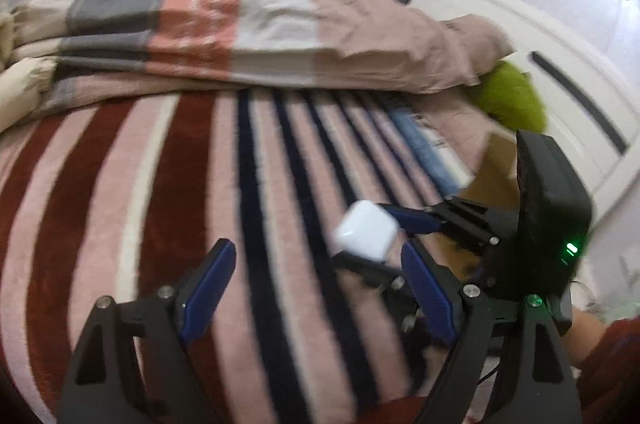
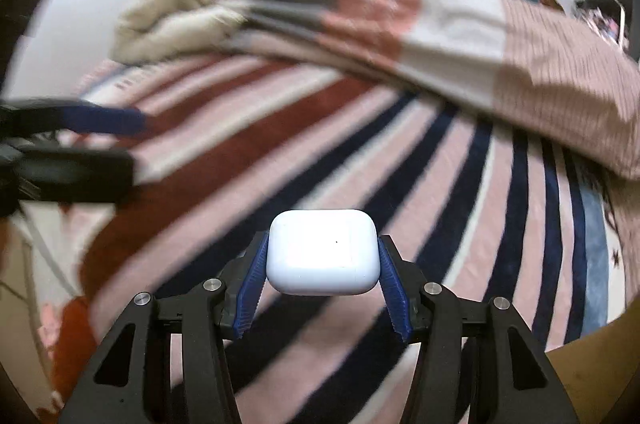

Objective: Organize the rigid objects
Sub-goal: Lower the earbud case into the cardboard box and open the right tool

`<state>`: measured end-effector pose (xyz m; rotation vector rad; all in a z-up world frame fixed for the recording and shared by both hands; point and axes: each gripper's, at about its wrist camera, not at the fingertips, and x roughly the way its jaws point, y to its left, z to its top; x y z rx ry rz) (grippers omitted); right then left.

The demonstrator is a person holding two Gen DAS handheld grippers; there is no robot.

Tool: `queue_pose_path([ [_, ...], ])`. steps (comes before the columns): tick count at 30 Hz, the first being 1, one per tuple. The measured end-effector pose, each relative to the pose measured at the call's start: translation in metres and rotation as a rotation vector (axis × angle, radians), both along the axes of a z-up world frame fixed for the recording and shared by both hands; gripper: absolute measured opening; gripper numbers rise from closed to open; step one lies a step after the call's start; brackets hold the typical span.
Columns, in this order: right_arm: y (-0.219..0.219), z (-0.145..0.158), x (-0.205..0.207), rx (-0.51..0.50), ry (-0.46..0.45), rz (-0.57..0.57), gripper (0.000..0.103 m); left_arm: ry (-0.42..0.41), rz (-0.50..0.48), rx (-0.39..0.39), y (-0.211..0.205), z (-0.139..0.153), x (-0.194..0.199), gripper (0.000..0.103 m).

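So the right gripper [image 2: 323,278] has its jaws clamped on the two side faces of a small white earbud case [image 2: 323,251], held up over the striped blanket [image 2: 280,151] in the lower middle of the right wrist view. The left gripper [image 1: 316,288] sits empty with jaws spread wide. The case looks light, hard and glossy, so probably slippery; I'd keep the ribbed blue pads [image 2: 253,284] flat on those sides, and there's maybe a cardboard box [image 1: 496,171] at right in the left view, too blurry to call.
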<state>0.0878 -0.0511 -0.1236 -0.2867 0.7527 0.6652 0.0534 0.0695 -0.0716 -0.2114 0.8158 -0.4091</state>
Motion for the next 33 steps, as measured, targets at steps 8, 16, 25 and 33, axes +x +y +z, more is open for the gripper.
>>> queue_pose_path([
  [8,-0.014,0.075,-0.060,0.058,-0.151,0.080,0.049,-0.072,-0.153,-0.044,-0.061,0.054,-0.021,0.055],
  [16,-0.076,0.109,-0.085,0.103,-0.256,0.018,0.049,-0.098,-0.250,-0.011,-0.128,0.076,-0.015,0.042],
  [25,-0.158,0.112,-0.077,0.117,-0.225,-0.110,0.049,-0.073,-0.384,0.026,-0.214,0.074,0.007,0.042],
  [33,-0.204,0.098,-0.056,0.071,-0.141,-0.201,0.049,-0.013,-0.450,0.035,-0.257,0.056,0.034,0.046],
])
